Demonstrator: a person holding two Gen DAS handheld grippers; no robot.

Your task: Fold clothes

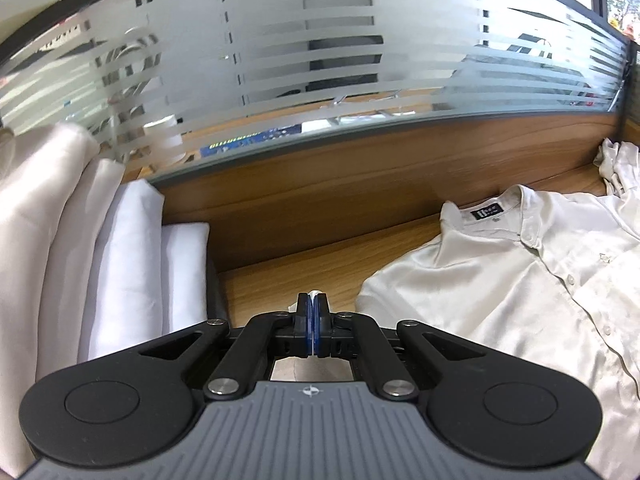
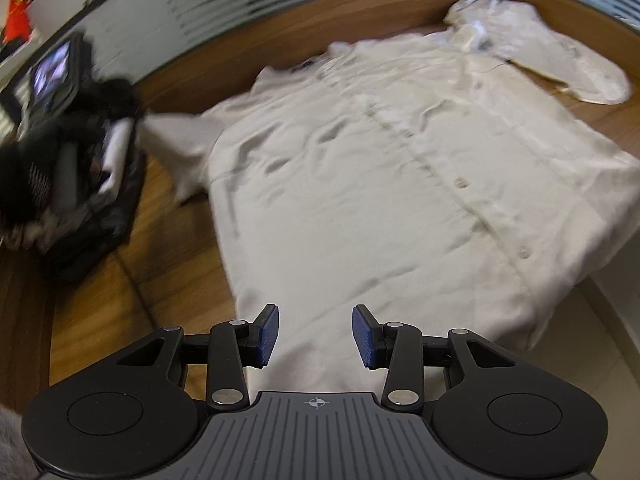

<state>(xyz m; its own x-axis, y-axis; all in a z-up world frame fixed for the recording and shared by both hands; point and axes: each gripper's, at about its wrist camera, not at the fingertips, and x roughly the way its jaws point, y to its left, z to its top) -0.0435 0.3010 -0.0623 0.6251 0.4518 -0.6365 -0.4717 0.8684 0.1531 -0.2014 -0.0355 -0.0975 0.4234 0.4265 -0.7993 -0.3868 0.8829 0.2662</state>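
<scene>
A cream button-up shirt (image 2: pixel 400 184) lies spread face up on the wooden desk (image 2: pixel 120 300), collar at the far end. In the left wrist view the shirt (image 1: pixel 520 288) lies to the right, its collar label showing. My left gripper (image 1: pixel 312 312) is shut on a bit of white fabric, which looks like the shirt's sleeve end (image 1: pixel 314 293), low over the desk. In the right wrist view the left gripper (image 2: pixel 116 152) holds the sleeve (image 2: pixel 180 152) stretched out to the left. My right gripper (image 2: pixel 315 334) is open and empty above the shirt's bottom hem.
A stack of folded white and cream clothes (image 1: pixel 100 248) stands at the left. A crumpled cream garment (image 2: pixel 532 36) lies at the far right corner. A frosted glass partition (image 1: pixel 320 60) above a wooden panel bounds the desk's far edge.
</scene>
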